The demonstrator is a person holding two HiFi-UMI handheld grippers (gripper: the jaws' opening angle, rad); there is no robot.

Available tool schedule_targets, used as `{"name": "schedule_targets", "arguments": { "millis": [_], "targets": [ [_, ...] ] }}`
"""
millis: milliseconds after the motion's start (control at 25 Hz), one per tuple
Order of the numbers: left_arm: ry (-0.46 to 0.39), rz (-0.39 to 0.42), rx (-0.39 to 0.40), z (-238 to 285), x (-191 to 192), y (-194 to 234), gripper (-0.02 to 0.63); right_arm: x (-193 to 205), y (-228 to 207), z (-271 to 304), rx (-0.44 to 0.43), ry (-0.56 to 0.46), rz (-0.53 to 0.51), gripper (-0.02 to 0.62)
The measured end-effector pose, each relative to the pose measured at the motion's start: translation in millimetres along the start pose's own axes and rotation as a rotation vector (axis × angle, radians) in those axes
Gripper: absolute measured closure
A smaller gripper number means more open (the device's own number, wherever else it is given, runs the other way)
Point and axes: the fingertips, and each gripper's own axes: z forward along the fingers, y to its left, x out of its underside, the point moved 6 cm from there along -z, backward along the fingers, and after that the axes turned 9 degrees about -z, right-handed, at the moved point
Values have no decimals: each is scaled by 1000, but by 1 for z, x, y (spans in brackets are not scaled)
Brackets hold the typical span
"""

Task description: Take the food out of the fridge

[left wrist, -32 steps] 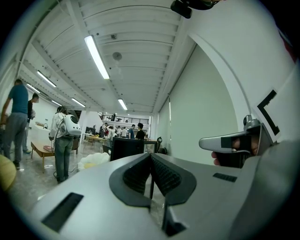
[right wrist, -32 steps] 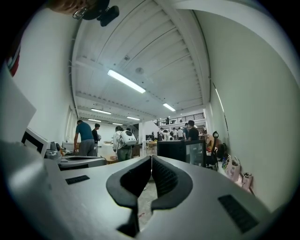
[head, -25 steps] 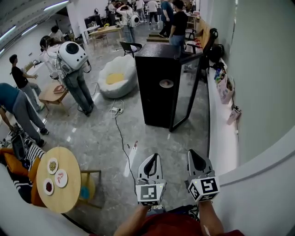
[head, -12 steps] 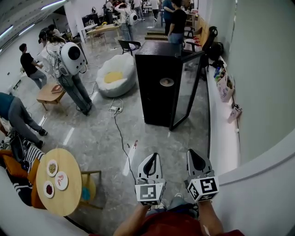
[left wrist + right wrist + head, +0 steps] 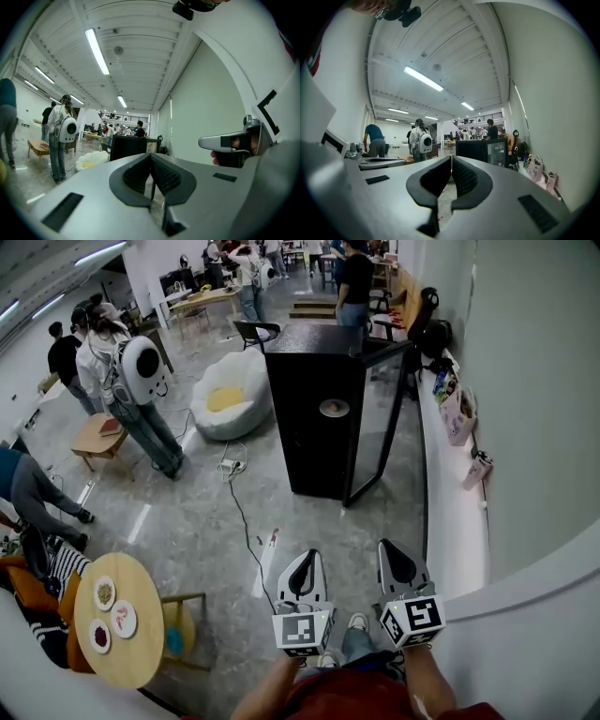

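Straight ahead, well apart from our grey left gripper (image 5: 309, 563) and right gripper (image 5: 389, 554), both closed and empty, stands the tall black fridge (image 5: 305, 418), its glass door (image 5: 377, 418) ajar on our right.

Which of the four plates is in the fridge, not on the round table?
The lone plate inside the black fridge, beside its open glass door; the other three plates lie together on the round wooden table.

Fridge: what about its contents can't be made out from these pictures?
- Head view: plate inside fridge too small to tell its food; rest of interior dark.
- Left gripper view: fridge distant, lower part behind the left tool.
- Right gripper view: same, door glass unreadable.
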Motion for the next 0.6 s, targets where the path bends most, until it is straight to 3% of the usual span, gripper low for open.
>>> {"name": "schedule_targets", "arguments": {
  "millis": [200, 600],
  "targets": [
    [-8, 4, 19, 30, 1, -5, 592, 4, -22, 21, -12, 2, -12, 572],
    [-11, 4, -16, 87, -10, -11, 592, 5, -64, 67, -26, 9, 18, 572]
  ]
}}
